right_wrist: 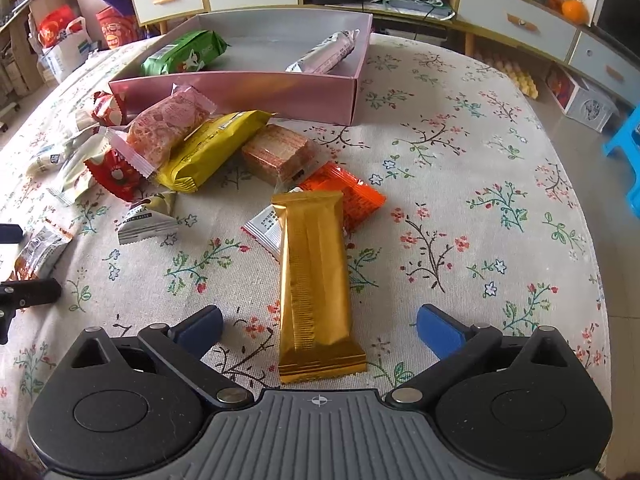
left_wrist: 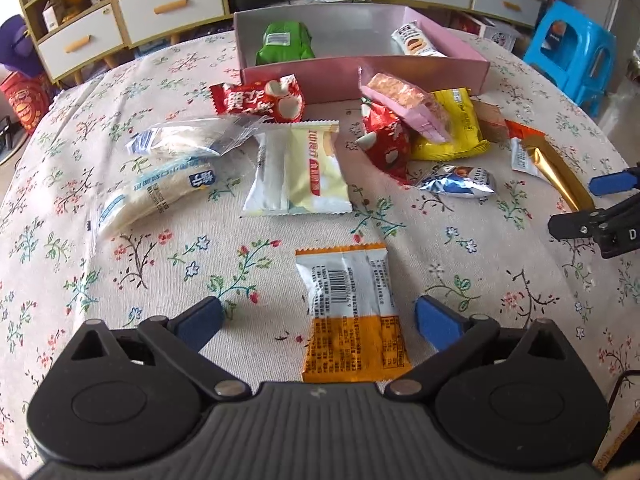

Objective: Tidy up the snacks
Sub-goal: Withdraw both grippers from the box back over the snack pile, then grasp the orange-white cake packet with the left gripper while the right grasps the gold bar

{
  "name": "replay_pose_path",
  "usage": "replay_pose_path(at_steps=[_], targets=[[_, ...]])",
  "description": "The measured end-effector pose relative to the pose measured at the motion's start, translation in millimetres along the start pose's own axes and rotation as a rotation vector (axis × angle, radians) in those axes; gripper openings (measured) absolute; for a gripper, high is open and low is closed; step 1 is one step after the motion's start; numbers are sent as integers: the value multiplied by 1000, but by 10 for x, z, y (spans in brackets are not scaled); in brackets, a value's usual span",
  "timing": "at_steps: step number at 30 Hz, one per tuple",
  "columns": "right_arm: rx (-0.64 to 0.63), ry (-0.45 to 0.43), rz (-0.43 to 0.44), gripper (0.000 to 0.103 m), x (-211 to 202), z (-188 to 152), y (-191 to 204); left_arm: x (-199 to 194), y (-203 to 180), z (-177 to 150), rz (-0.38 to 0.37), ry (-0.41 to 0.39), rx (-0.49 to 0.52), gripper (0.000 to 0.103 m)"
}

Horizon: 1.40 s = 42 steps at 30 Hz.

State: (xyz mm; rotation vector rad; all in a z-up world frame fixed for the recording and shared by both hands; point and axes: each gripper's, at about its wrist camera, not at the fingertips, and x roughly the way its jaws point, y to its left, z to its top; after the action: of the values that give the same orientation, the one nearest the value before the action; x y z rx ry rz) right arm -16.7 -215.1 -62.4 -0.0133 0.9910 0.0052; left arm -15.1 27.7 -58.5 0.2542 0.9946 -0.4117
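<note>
Left wrist view: my left gripper [left_wrist: 316,320] has its jaws spread wide w/ an orange-and-white packet [left_wrist: 352,316] lying flat between them, barcode side up, not touched. Bare cloth on both sides of it gives me room. Right wrist view: my right gripper [right_wrist: 318,326] is spread too, a long gold bar wrapper [right_wrist: 314,280] lying lengthwise between the blue pads [right_wrist: 438,334], clear of both. Open cloth to its right out to the table edge; left side is crowded w/ the snack pile. Gold wrapper is shiny foil w/ crimped ends, its far end overlapping an orange packet [right_wrist: 352,196]. Pink box [right_wrist: 280,96], shallow w/ straight card walls, sits at the far side, holding a green pack [right_wrist: 184,54] & a slim pale bar [right_wrist: 324,56]. Yellow pack [right_wrist: 212,148] and a pink-edged cracker pack [right_wrist: 168,128] are stacked just in front of its near wall. Floral tablecloth [right_wrist: 460,200] looks like coarse woven fabric; drawer cabinets [right_wrist: 516,24] line the room behind
</note>
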Motion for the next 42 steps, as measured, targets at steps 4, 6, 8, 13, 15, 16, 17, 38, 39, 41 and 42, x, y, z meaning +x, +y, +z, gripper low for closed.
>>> replay_pose_path(at_steps=[4,6,8,13,15,16,17,38,39,41,42], targets=[[-10,-3,12,98,-36,11,23,-62,-91,20,-12,-18,52,78],[-16,-8,18,92,-57,19,46,-63,-119,30,-14,-19,60,74],[-24,-14,17,85,-73,25,66,-66,-118,36,-23,-18,53,68],[-19,-22,10,67,-105,46,69,-90,-106,45,-43,-23,37,49],[-5,-28,11,54,-124,60,50,-95,-111,59,-44,-25,33,44],[1,-29,10,51,-132,65,42,-98,-110,60,-46,-26,32,40],[8,-31,9,44,-136,70,32,-101,-108,64,-46,-27,31,39],[114,-88,65,27,-414,283,-112,-243,-46,214,-64,-85,-20,36],[123,-92,76,27,-434,309,-117,-251,-42,231,-70,-88,-24,36],[138,-100,94,27,-464,359,-126,-273,-43,272,-85,-93,-34,36],[148,-102,101,27,-471,387,-128,-287,-44,293,-90,-98,-38,36]])
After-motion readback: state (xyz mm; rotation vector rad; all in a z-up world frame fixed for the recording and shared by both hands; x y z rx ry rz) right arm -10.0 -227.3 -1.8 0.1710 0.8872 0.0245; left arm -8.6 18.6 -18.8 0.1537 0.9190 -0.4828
